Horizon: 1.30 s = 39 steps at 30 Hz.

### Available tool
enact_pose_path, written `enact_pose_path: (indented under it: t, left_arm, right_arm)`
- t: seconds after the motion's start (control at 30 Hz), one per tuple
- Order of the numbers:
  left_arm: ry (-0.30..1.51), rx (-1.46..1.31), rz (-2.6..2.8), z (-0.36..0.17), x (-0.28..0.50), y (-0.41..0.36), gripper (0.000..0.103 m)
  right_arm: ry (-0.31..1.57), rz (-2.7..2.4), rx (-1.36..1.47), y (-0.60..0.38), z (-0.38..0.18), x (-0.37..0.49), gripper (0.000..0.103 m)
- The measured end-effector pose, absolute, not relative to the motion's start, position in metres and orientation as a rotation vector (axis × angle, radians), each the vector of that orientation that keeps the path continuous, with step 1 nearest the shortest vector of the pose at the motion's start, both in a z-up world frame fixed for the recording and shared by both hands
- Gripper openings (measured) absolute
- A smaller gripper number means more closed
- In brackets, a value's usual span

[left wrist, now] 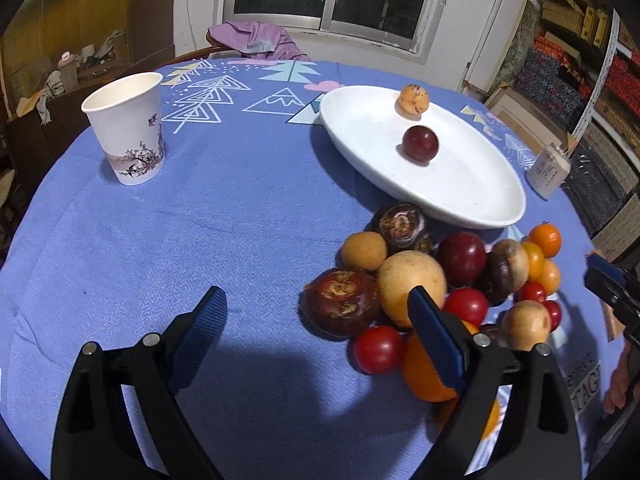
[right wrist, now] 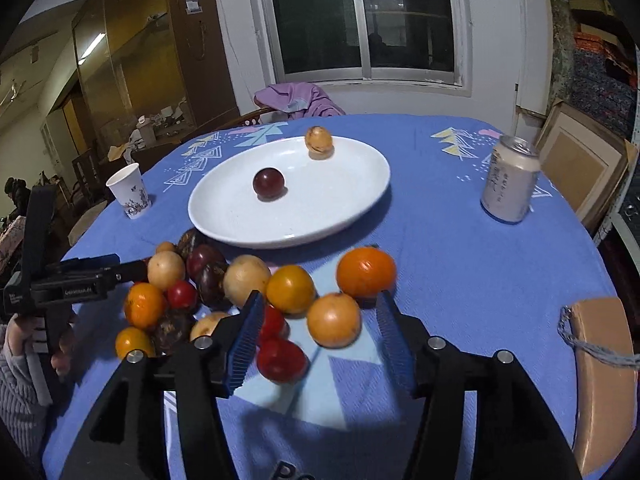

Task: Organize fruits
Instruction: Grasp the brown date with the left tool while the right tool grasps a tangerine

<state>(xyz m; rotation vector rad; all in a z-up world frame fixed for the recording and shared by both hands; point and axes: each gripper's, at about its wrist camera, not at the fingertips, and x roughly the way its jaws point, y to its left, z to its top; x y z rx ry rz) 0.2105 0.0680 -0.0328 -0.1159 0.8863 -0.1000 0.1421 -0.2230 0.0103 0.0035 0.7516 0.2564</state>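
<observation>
A white oval plate (left wrist: 472,216) (right wrist: 224,224) holds a dark red plum (left wrist: 420,146) (right wrist: 268,183) and a tan fruit (left wrist: 412,98) (right wrist: 318,142). In front of it lies a pile of fruits (left wrist: 412,280) (right wrist: 244,276): water chestnuts, tomatoes, oranges and yellow fruits. My left gripper (left wrist: 316,300) stands open at the pile's left side; its right finger overlaps a yellow fruit and an orange. My right gripper (right wrist: 320,304) is open above the cloth. An orange-yellow fruit (right wrist: 334,320) sits just beyond its fingertips, with no pad pressing on it. Each gripper shows at the other view's edge.
A blue patterned cloth (left wrist: 240,220) covers the round table. A paper cup (left wrist: 128,128) (right wrist: 129,190) stands at the left and a drink can (right wrist: 510,180) (left wrist: 548,170) at the right. A purple garment (left wrist: 256,38) hangs on a chair behind. A tan object with cord (right wrist: 600,360) lies at the near right.
</observation>
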Motion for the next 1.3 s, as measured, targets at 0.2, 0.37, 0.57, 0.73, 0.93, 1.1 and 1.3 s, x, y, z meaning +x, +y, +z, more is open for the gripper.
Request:
enact_pose_path:
  t: [0.2, 0.37, 0.57, 0.73, 0.93, 1.1, 1.3]
  left_arm:
    - [0.852, 0.011, -0.028, -0.039, 0.213, 0.066, 0.090]
    - [0.871, -0.008, -0.053, -0.041, 0.217, 0.069, 0.089]
    - [0.858, 0.005, -0.141, -0.040, 0.213, 0.058, 0.058]
    - [0.864, -0.004, -0.210, -0.042, 0.215, 0.053, 0.048]
    - [0.859, 0.067, -0.211, -0.040, 0.210, 0.045, 0.048]
    - [0.870, 0.013, -0.178, -0.042, 0.210, 0.065, 0.043]
    - [0.836, 0.084, -0.175, -0.041, 0.204, 0.048, 0.043]
  right_arm:
    - [0.767, 0.229, 0.012, -0.234, 0.005, 0.141, 0.069]
    - [0.776, 0.209, -0.004, -0.233, 0.003, 0.142, 0.071]
    - [0.784, 0.190, -0.014, -0.236, 0.001, 0.144, 0.071]
    - [0.782, 0.164, 0.021, -0.248, 0.004, 0.147, 0.071]
    - [0.786, 0.136, 0.050, -0.262, 0.003, 0.151, 0.071]
    - [0.811, 0.090, 0.052, -0.273, -0.001, 0.158, 0.071]
    - [0.783, 0.121, 0.018, -0.270, 0.000, 0.161, 0.071]
